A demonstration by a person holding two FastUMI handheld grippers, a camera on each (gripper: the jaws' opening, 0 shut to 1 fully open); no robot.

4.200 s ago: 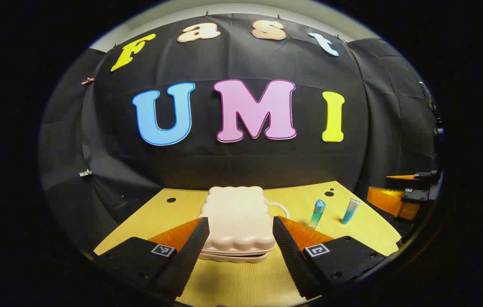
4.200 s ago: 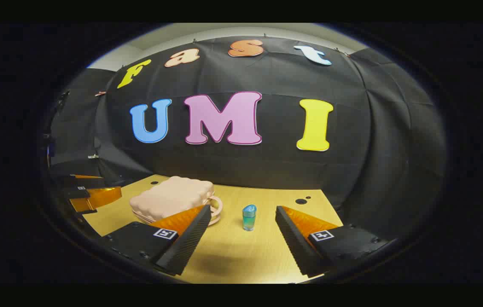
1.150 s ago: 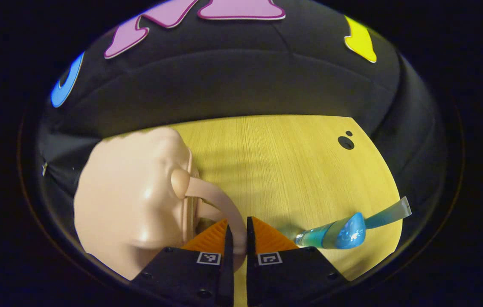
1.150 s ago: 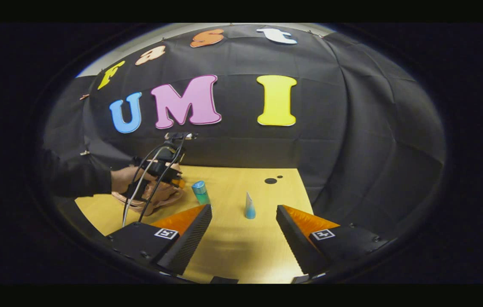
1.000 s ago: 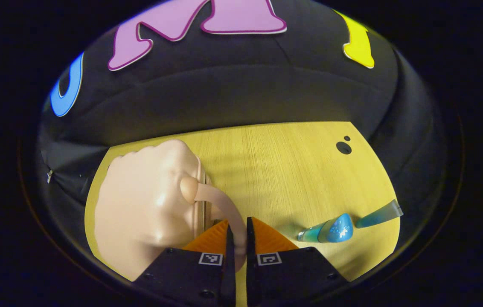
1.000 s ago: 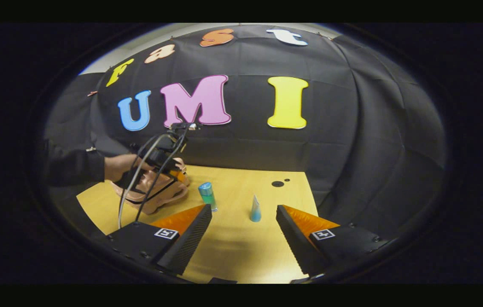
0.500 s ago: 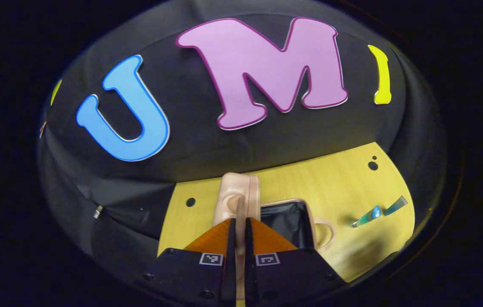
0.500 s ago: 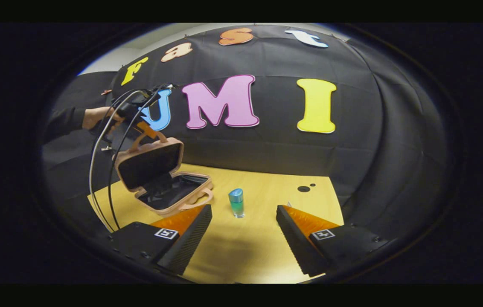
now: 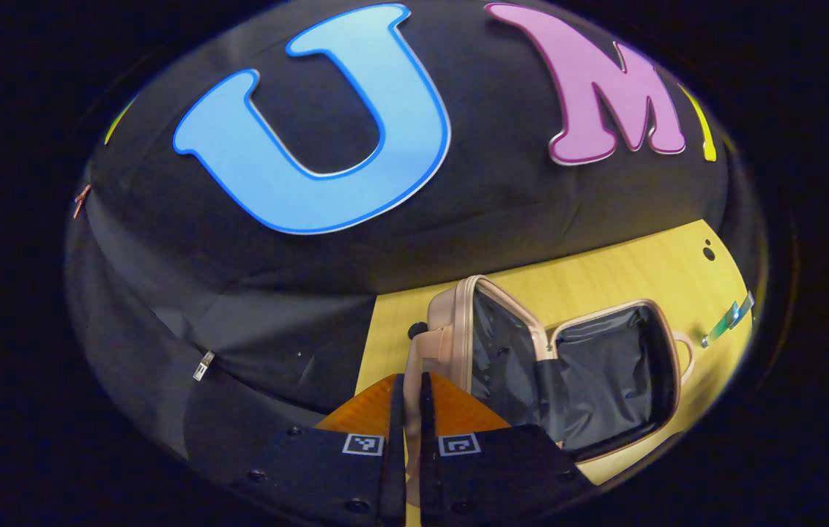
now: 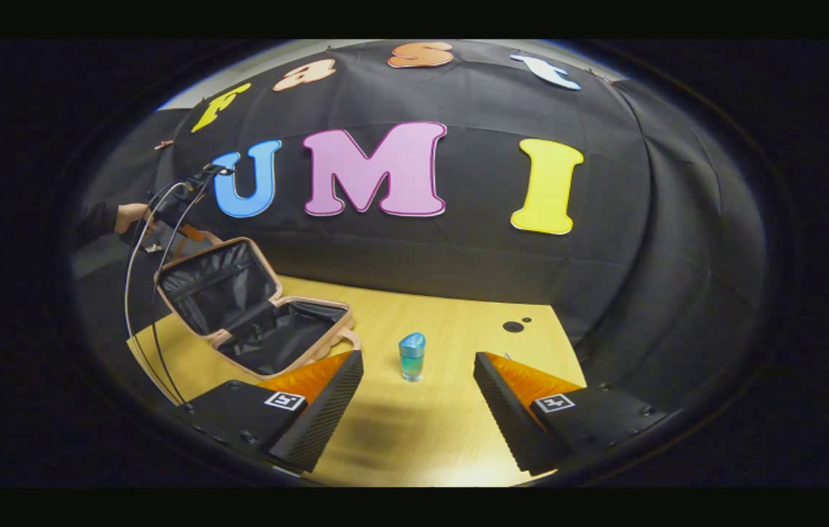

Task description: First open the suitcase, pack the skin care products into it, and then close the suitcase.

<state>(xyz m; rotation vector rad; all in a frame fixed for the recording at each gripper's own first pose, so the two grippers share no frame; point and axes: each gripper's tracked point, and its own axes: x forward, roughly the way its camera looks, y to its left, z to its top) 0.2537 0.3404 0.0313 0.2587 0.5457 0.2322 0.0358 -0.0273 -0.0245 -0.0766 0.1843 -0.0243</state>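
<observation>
The pink suitcase [image 9: 451, 329] lies open on the yellow table, its black lining showing. My left gripper [image 9: 409, 388] is shut on the lid's handle and holds the lid up, tilted back past upright. The right gripper view has that lid [image 10: 218, 287] at the left, with the left gripper [image 10: 191, 233] at its top edge in a person's hand [image 10: 129, 216]. A blue-green bottle [image 10: 411, 357] with a blue cap stands upright to the right of the suitcase base [image 10: 345, 316]. My right gripper [image 10: 417, 360] is open, low over the table, a short way before the bottle. Small teal skin care items [image 9: 729, 322] show at the table's far right.
The wooden table [image 10: 444, 432] has bare room in front of and to the right of the bottle. Two dark holes [image 10: 512, 326] sit near its back right corner. Cables [image 10: 138, 307] hang from the left gripper beside the suitcase. The black cloth wall is close behind.
The left gripper has swung the lid farther back and to the left, from roughly upright to wide open. The right gripper has stayed open in about the same place.
</observation>
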